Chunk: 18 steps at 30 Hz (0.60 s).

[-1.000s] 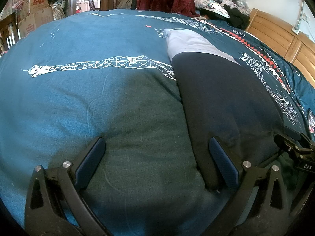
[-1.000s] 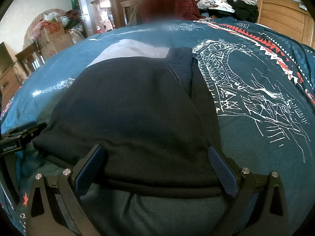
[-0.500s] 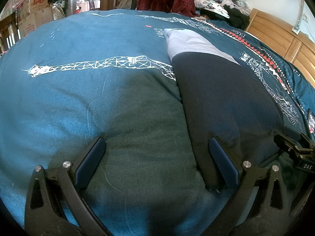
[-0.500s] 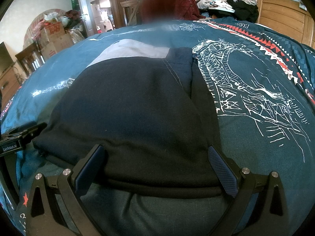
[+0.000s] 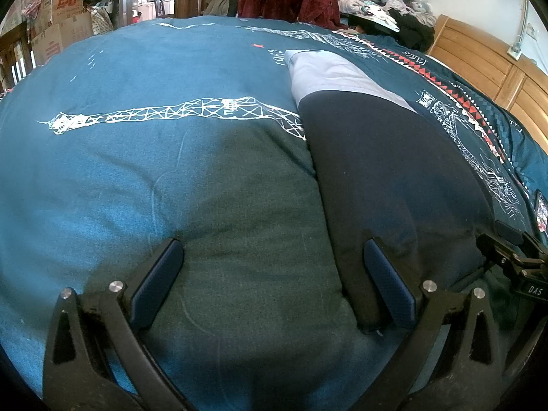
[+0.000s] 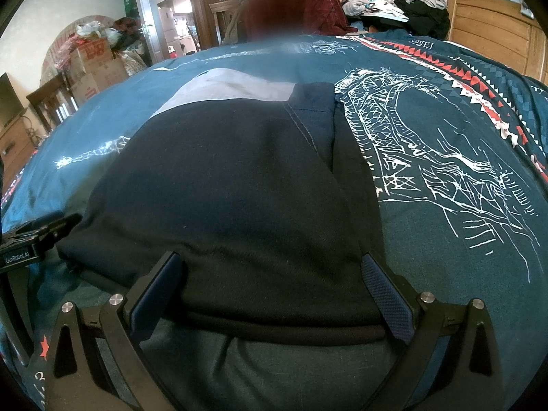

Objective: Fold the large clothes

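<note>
— Since the dark garment (image 6: pixel 239 188) already lies as a long narrow strip on the blue bedspread (image 5: pixel 144 78), running from the lower middle of the right wrist view up to its pale grey end (image 6: pixel 229 85) near the top, where would you say you are?

— You look to be between folds: the lengthwise fold seems done, the crosswise one not yet begun.

— And your grippers?

— Your right gripper (image 6: pixel 274 294) has its fingers wide apart, straddling the near hem in the lower centre, gripping nothing. Your left gripper (image 5: pixel 274 281) is just as open at the bottom of its own frame; only its right finger (image 5: pixel 388 284) sits over the strip's left corner, the other over bare bedspread.

— So what does the next move call for?

— Probably pinching both near corners, then carrying the hem up toward the grey end, keeping the edges level so the strip doesn't skew
</note>
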Available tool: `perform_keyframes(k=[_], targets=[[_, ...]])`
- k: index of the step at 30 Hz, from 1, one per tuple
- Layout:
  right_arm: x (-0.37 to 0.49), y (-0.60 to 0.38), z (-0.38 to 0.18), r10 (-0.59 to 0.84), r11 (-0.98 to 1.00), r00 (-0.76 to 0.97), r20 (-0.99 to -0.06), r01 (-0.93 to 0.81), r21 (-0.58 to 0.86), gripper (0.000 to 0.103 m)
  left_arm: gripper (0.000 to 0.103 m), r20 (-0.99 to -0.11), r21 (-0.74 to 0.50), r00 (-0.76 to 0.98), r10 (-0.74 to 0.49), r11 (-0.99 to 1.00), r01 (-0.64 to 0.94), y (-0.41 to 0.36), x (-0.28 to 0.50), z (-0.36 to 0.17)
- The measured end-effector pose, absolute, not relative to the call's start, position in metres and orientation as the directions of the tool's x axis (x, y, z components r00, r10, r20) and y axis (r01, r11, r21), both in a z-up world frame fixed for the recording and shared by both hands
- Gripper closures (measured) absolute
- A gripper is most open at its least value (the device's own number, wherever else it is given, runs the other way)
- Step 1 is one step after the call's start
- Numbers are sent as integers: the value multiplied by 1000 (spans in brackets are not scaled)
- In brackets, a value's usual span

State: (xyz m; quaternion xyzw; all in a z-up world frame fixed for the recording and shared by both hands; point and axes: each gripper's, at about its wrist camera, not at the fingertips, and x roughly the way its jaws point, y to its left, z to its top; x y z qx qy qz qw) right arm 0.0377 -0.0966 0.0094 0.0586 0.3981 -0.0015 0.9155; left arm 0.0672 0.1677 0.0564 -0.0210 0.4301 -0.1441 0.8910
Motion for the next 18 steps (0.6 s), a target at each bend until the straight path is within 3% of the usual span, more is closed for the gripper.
perform_keyframes(k=[18], targets=[[37,-98,8,47,993,684,-728,50,111,0,0,-760,-200,592,-268,963,180,166,78,57]])
